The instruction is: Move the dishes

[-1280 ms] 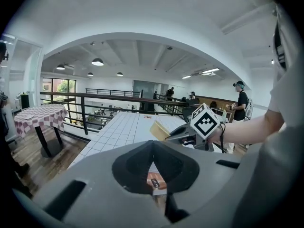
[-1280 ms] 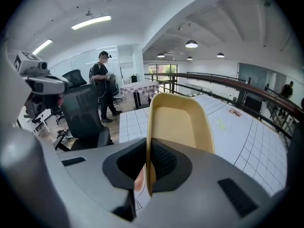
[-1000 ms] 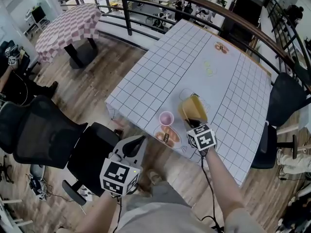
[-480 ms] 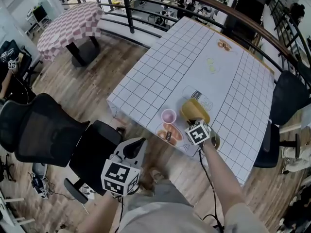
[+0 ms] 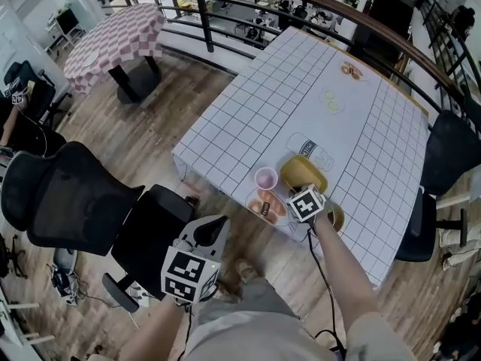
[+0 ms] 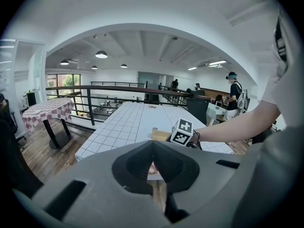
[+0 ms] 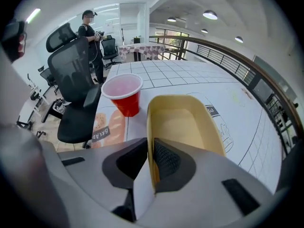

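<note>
Beside red cup (image 7: 122, 95) and bread plate (image 7: 102, 126), right hand-held gripper (image 7: 152, 161) tight on yellow dish (image 7: 183, 122) rim

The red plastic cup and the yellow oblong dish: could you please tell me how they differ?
The red plastic cup is round and stands free; the yellow oblong dish is wider, with its rim clamped in the right tool. Both open upward, side by side.

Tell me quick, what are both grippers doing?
Left gripper: closed, holding nothing.
Right gripper: closed on the rim of the yellow bowl.
</note>
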`<control>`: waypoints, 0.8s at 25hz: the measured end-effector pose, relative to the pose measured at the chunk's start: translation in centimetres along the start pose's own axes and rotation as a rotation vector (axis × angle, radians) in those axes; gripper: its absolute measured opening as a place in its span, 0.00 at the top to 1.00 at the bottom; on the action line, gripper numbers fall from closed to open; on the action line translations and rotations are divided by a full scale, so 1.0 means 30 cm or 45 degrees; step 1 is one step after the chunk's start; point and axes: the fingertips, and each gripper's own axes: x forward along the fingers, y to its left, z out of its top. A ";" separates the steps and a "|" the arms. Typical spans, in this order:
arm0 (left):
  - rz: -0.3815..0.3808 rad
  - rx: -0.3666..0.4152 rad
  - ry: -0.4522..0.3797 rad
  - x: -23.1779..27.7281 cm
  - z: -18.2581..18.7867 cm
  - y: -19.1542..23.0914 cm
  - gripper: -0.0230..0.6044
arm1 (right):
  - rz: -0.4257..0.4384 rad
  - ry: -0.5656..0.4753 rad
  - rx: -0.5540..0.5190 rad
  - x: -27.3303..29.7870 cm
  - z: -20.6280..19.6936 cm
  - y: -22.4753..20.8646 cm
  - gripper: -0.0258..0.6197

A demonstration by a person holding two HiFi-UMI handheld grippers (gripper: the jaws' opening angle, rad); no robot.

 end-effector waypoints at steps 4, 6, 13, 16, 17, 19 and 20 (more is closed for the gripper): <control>0.008 -0.002 -0.012 -0.023 0.007 -0.005 0.94 | 0.019 -0.028 0.021 -0.034 0.015 0.019 0.91; 0.014 0.003 -0.019 -0.051 -0.001 -0.005 0.94 | 0.034 -0.065 0.012 -0.068 0.037 0.049 0.91; 0.051 0.011 -0.080 -0.075 0.086 0.010 0.94 | 0.033 -0.211 0.024 -0.257 0.150 0.043 0.91; 0.067 0.012 -0.115 -0.108 0.111 0.017 0.94 | 0.069 -0.316 -0.005 -0.366 0.222 0.094 0.91; 0.074 0.011 -0.126 -0.124 0.119 0.018 0.94 | 0.083 -0.349 -0.015 -0.406 0.244 0.118 0.91; 0.096 0.012 -0.158 -0.162 0.145 0.029 0.94 | 0.103 -0.429 -0.039 -0.489 0.304 0.164 0.91; 0.111 0.012 -0.179 -0.183 0.164 0.038 0.94 | 0.114 -0.477 -0.051 -0.532 0.341 0.186 0.91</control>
